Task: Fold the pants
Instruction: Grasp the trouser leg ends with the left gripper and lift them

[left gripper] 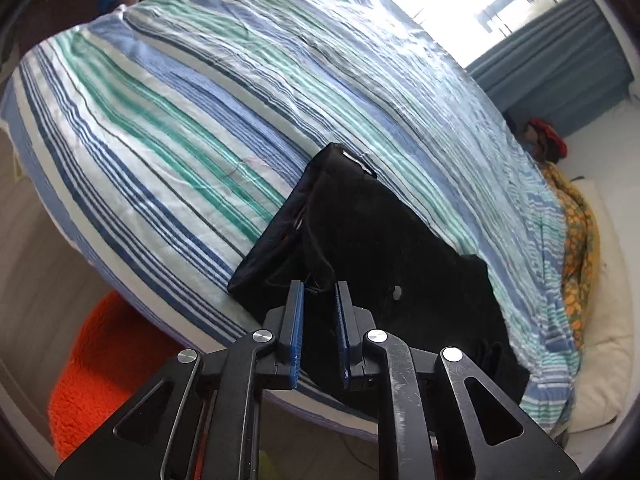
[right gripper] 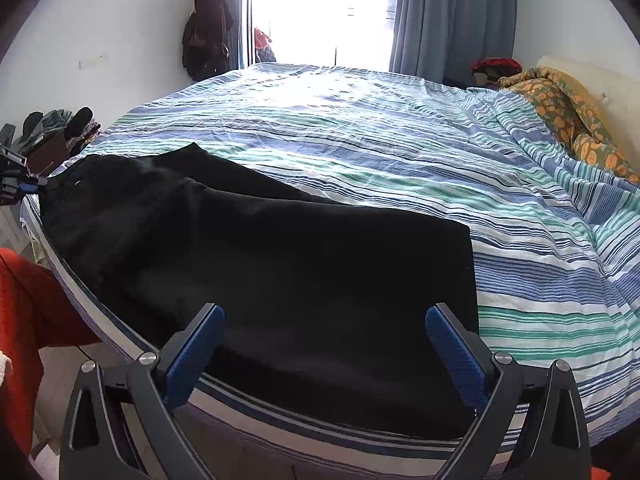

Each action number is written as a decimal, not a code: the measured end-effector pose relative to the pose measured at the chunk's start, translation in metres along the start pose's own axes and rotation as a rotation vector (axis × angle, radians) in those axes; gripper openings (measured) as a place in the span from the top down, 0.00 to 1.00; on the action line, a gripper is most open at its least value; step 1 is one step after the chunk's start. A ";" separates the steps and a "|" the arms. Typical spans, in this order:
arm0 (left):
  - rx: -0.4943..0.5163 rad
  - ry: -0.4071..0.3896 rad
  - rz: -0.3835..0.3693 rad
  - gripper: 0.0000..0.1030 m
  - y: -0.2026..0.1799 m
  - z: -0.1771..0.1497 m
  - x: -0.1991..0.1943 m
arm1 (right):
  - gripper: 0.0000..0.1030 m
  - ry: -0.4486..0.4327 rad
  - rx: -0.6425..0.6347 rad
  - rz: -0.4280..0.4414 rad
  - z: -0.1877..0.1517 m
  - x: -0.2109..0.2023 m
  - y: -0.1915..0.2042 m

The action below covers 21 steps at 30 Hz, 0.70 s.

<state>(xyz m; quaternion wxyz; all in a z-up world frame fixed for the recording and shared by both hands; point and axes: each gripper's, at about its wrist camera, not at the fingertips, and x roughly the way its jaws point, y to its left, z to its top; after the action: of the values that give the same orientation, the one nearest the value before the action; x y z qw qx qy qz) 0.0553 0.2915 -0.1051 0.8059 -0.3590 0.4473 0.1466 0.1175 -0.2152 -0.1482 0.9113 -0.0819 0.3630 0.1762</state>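
Your left gripper (left gripper: 320, 288) pinches the black pants (right gripper: 260, 256) at their waist end; your right gripper (right gripper: 324, 316) hangs spread over the leg end. The pants lie along the striped bedspread's (right gripper: 360, 140) near edge, open bedspread beyond.

Bed (right gripper: 360, 128) mostly open: striped cover bare from the black pants (right gripper: 280, 272) back to the window, plenty of room to pass over the far half. Pants run along the near edge, so access there is over cloth only; left gripper (left gripper: 320, 288) sits at the waistband end w/ cloth bunched between its fingers, right gripper (right gripper: 324, 312) spread wide over the leg end. Obstacles: crumpled orange-patterned blanket (right gripper: 568, 112) heaped along the head side, clothes pile (right gripper: 60, 128) off the bed's far-left corner, orange rug (left gripper: 104, 368) on floor below near edge.
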 end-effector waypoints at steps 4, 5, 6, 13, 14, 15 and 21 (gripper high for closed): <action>-0.084 -0.008 0.031 0.75 0.023 -0.002 0.001 | 0.03 -0.003 0.009 0.001 0.000 -0.001 -0.001; -0.112 -0.007 0.033 0.62 0.030 -0.005 0.001 | 0.03 -0.006 0.014 0.002 0.000 -0.002 -0.002; -0.136 -0.005 0.025 0.54 0.036 -0.008 0.001 | 0.03 -0.007 0.017 0.003 0.000 -0.003 -0.003; -0.175 -0.004 -0.058 0.50 0.045 -0.023 0.013 | 0.03 0.009 0.046 0.003 -0.001 0.001 -0.009; -0.175 -0.013 -0.074 0.52 0.044 -0.021 0.017 | 0.03 0.007 0.048 0.001 -0.001 0.001 -0.009; -0.182 -0.023 -0.088 0.54 0.044 -0.019 0.020 | 0.03 0.007 0.050 0.000 0.000 0.000 -0.009; -0.274 -0.021 -0.167 0.42 0.061 -0.014 0.050 | 0.03 0.009 0.046 -0.001 -0.001 0.000 -0.008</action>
<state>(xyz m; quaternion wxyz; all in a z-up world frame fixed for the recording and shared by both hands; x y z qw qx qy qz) 0.0405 0.3202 -0.1780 0.7635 -0.5000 0.3831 0.1425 0.1201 -0.2225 -0.1489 0.9113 -0.0618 0.3712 0.1669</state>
